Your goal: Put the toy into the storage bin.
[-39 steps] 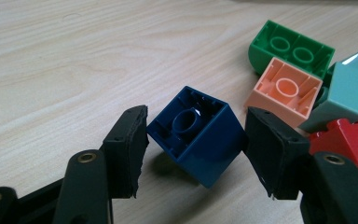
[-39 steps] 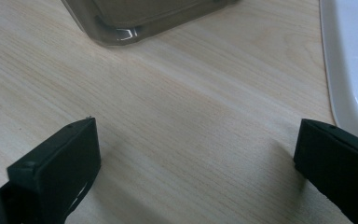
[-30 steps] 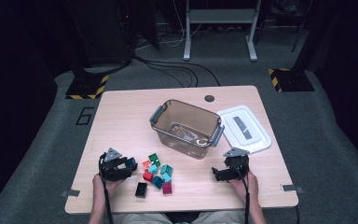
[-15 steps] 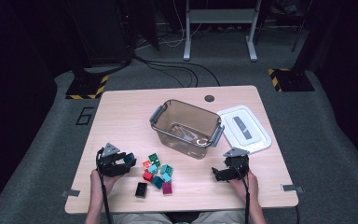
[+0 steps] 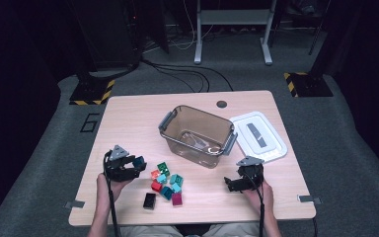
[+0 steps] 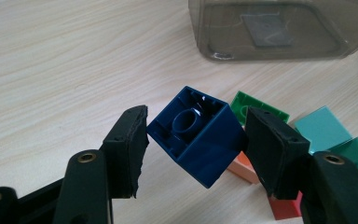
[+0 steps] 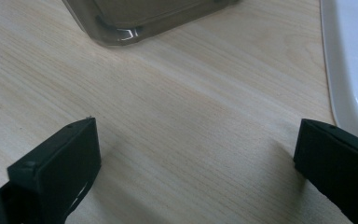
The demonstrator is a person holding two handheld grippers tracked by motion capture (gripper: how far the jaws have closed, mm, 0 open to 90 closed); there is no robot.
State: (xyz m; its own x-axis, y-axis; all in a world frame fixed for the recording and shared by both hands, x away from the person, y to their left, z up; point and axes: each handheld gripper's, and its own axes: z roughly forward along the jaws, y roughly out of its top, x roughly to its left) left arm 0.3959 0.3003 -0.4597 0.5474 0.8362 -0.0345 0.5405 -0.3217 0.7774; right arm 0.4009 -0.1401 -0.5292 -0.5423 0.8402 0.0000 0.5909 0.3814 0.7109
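Note:
My left gripper [image 6: 193, 135] is shut on a dark blue brick [image 6: 198, 135], which hangs tilted above the table with its hollow underside toward the camera. In the high view, that gripper [image 5: 134, 167] sits left of a small pile of bricks: green [image 5: 162, 168], teal [image 5: 176, 180], red [image 5: 156, 186], magenta [image 5: 176, 199] and black [image 5: 149, 200]. Just behind the jaws lie the green brick [image 6: 256, 105] and a teal brick [image 6: 324, 128]. My right gripper [image 5: 229, 183] rests low near the front right, its jaws wide open over bare wood [image 7: 196, 154].
A clear brownish bin [image 5: 200, 109] stands mid-table, with nothing but a label visible inside it. Its white lid [image 5: 259, 136] lies flat to the right, and the lid's edge [image 7: 349, 60] is close to my right gripper. A cable hole [image 5: 221, 104] is at the table's back edge.
My left gripper has drifted slightly away from the person with the blue brick in it. The right gripper has stayed put.

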